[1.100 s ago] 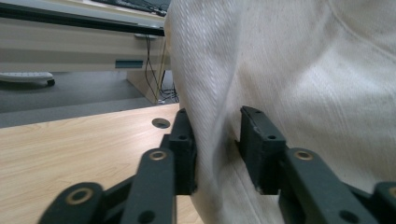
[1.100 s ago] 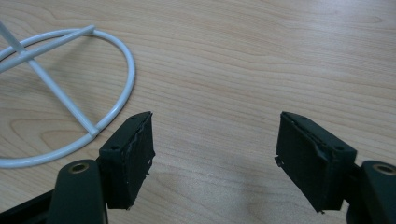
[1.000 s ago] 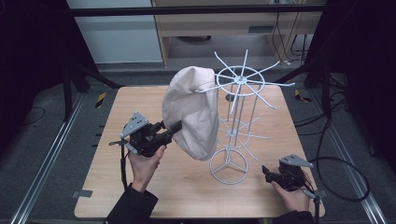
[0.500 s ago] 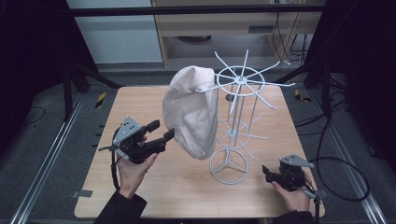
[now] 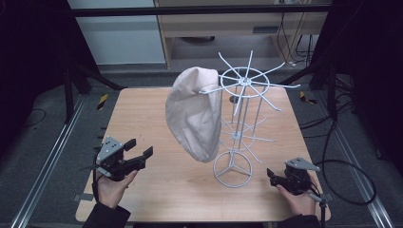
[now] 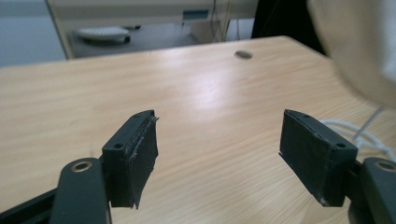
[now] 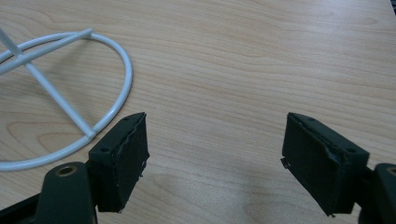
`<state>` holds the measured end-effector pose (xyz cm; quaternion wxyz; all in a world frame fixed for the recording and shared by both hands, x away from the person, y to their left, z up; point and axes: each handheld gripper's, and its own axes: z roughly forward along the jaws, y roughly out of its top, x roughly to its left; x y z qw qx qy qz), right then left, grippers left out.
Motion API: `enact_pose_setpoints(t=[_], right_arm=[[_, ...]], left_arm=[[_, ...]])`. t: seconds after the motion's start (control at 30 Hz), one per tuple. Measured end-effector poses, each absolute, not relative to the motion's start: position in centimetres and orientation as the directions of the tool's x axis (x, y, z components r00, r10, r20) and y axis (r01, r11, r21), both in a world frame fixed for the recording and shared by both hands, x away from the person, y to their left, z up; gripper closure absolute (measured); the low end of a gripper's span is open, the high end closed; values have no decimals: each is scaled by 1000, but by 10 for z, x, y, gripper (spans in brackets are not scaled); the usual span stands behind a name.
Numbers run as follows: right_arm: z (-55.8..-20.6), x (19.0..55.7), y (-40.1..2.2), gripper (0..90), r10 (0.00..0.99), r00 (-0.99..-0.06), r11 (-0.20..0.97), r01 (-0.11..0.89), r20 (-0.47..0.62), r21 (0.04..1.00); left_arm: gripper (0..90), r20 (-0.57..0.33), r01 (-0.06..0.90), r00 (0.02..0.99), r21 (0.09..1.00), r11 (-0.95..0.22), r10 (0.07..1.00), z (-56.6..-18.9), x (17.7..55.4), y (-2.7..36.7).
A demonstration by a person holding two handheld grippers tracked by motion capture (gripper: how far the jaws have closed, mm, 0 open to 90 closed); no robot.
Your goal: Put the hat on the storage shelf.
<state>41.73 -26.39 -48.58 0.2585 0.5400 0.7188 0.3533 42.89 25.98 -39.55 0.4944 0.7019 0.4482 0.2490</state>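
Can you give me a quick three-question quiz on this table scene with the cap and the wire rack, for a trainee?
1. True or false: the beige cap lies flat on the table.
2. What does the cap hang from?
A. a prong of the white wire rack
B. the left claw
C. the right claw
3. In the right gripper view, which part of the rack lies near the claw?

Key
1. False; it hangs in the air.
2. A; both claws are open and empty.
3. The round base ring, to that claw's left.
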Motion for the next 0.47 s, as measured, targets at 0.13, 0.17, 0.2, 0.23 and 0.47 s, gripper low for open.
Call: enact_pose_setpoints(t=[0.13, 0.17, 0.2, 0.23, 0.47], right_arm=[[-486, 418, -265, 218, 959, -282, 170, 592, 5, 788], [-486, 418, -266, 218, 960, -281, 167, 592, 8, 788], [-486, 418, -266, 217, 960, -281, 167, 591, 7, 789], [-486, 418, -266, 215, 960, -281, 168, 592, 7, 789], [-486, 421, -269, 203, 963, -269, 149, 601, 23, 785]], left_arm=[[260, -82, 423, 432, 898, -121, 898, -417, 428, 275], [258, -75, 440, 416, 889, -128, 906, -425, 429, 279], [256, -79, 453, 408, 883, -126, 910, -429, 430, 282], [256, -80, 468, 394, 875, -125, 916, -435, 431, 286], [266, -71, 552, 283, 827, -102, 956, -471, 433, 313]])
